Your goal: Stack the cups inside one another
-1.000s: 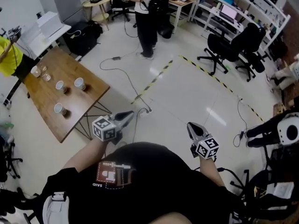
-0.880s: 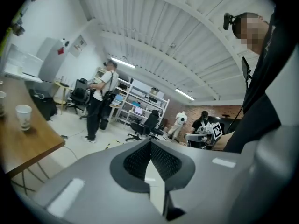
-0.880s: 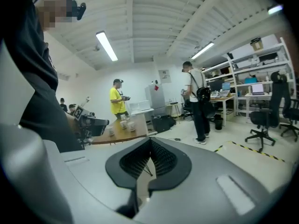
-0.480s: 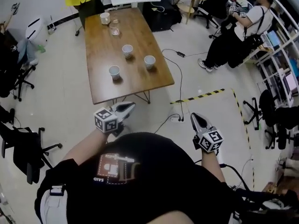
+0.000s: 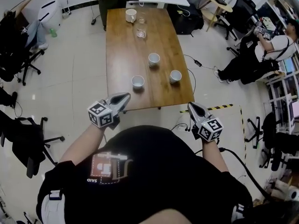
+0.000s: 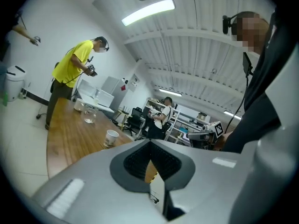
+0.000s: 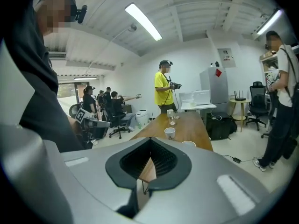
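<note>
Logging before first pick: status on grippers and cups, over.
Left gripper and right gripper shut, empty, at near end of table. Cups unstacked: left cup, middle cup, right cup, all apart. Glass and mug at far end.

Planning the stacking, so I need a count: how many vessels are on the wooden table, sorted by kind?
White cups: 4
Clear glasses: 2
Total: 6

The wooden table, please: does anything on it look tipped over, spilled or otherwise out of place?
Nothing stands out. At the near end, the left cup, the middle cup and the right cup stand upright and apart, not yet stacked. The mug and glass at the far end are upright too. No spill shows on the table.
</note>
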The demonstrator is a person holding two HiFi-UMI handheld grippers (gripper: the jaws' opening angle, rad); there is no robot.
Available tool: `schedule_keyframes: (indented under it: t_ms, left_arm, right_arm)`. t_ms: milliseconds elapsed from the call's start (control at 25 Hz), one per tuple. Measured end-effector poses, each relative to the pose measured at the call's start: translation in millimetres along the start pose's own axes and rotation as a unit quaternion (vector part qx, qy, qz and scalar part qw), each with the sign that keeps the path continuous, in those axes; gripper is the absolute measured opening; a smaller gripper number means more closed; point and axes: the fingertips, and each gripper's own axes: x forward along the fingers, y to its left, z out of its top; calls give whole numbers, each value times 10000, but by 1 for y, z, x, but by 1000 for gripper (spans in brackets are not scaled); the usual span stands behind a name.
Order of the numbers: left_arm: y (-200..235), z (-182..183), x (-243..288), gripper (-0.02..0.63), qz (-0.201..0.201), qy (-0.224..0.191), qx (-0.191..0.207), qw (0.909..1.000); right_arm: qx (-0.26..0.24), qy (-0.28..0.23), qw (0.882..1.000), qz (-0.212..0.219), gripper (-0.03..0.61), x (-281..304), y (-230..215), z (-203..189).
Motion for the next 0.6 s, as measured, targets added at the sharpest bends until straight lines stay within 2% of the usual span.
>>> schedule_keyframes:
  t_ms: [160, 320, 440, 600]
  left_arm:
    - [20, 1, -4, 2, 420, -67, -73, 9991]
    - [31, 1, -9, 2, 1040, -77, -33, 9945]
    - [34, 9, 8, 2, 1479, -228, 2, 9887]
    - [29, 22, 43, 2, 1872, -544, -126, 9807]
  right_arm:
    - [-117, 179, 9993, 320, 14, 39, -24, 5]
    - [-279, 266, 9945, 979, 14, 82, -42, 12]
    - [-419, 302, 9892, 1373, 15, 101, -68, 18]
    - [-640, 432, 9792, 1875, 15, 113, -101, 28]
